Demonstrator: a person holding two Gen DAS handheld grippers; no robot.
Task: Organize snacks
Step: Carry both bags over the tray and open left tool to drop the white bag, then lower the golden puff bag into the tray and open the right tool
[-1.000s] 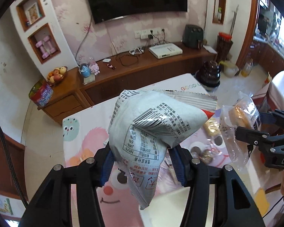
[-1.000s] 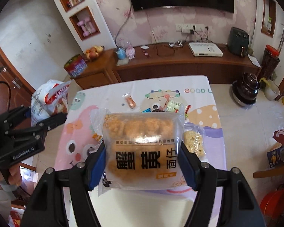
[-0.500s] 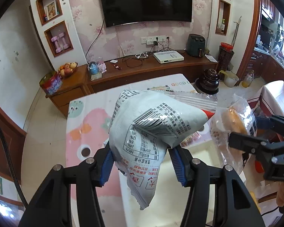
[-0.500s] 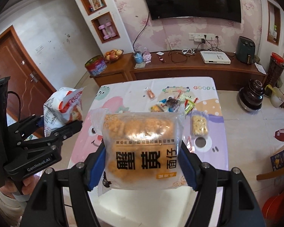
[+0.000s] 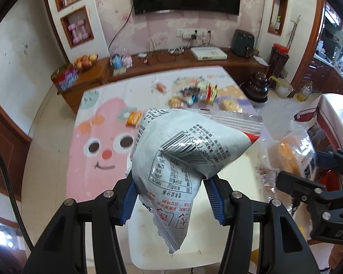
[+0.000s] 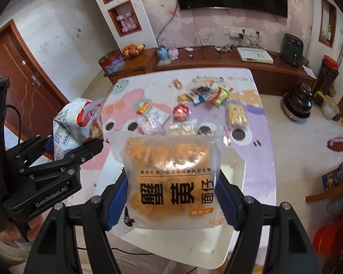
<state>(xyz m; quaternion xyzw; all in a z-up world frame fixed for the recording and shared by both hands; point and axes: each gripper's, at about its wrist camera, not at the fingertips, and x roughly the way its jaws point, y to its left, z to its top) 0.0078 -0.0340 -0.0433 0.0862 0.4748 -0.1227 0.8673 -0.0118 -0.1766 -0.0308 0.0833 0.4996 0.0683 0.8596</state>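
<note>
Gripping a crumpled grey snack bag (image 5: 178,157), left fingers (image 5: 129,196); right fingers (image 6: 226,202) clamp orange noodle pack (image 6: 171,175).

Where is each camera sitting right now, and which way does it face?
Left wrist: on the left tongs, looking down over a grey bag at the table; right tongs at the right edge.
Right wrist: on the right tongs, looking down over a noodle pack; left tongs and a hand at left.
Shared: table, white tray, TV wall.

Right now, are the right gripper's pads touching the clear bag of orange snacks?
Touching. The right wrist view shows both blue pads pressed against the sides of the clear snack bag, held in the right gripper.
</note>
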